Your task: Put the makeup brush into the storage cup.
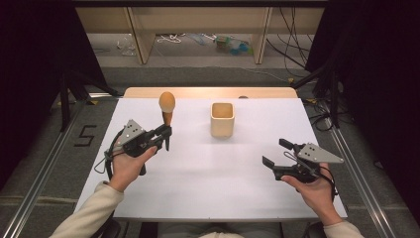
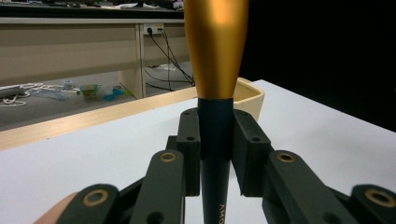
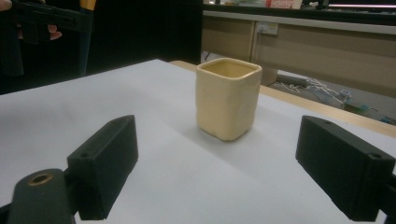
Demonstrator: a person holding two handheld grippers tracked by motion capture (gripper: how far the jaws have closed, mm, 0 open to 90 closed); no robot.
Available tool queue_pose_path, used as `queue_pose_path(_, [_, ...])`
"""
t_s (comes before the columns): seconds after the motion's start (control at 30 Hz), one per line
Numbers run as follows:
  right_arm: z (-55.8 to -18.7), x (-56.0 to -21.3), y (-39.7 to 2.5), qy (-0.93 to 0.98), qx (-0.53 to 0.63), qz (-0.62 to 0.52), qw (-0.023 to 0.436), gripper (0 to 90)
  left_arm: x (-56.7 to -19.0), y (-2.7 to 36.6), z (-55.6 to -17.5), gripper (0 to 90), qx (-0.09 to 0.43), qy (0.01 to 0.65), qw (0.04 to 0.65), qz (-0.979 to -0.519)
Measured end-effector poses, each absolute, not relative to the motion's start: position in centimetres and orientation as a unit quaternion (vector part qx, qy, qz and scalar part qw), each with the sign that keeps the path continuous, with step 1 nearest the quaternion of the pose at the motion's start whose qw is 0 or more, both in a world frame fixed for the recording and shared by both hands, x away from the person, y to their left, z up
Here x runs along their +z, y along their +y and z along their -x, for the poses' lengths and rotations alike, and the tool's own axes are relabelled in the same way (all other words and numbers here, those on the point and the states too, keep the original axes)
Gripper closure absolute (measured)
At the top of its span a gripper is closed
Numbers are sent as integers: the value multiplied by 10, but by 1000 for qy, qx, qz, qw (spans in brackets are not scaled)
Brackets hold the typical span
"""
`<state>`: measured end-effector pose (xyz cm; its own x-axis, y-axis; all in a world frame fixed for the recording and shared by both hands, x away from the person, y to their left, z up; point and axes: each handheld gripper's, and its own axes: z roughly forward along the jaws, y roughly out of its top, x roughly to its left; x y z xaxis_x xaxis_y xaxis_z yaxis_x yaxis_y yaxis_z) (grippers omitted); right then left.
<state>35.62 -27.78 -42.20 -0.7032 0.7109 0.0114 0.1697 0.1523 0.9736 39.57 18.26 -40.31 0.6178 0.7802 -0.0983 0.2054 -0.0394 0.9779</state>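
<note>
An upright tool with a dark handle and a golden-orange bulbous head is held above the table's left side. My left gripper is shut on the handle just below the golden neck. A cream square cup stands upright at the middle back of the white table top, to the right of the tool. My right gripper hovers low at the right front, open, with nothing between its jaws. It faces the cup, which stands some way ahead. Past the tool, the cup's rim shows.
A wooden strip borders the table's far edge. Beyond it stand a light wooden desk frame and cables and small items on the floor. Dark curtains flank both sides. The other hand's gripper appears far off at upper left.
</note>
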Motion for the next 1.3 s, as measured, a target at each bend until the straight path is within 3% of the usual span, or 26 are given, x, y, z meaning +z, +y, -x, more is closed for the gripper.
queue_pose_path(0.47, [-359,-421,-274,717,582,-287,255,159,-401,173,-391,745,240,353,600,-677])
queue_pose_path(1.13, [-352,-417,-259,720,595,-279,223,161,-401,156,-383,746,231,334,619,-672])
queue_pose_path(1.3, [-353,-414,-257,707,611,-265,239,161,-400,151,-381,745,229,322,626,-672])
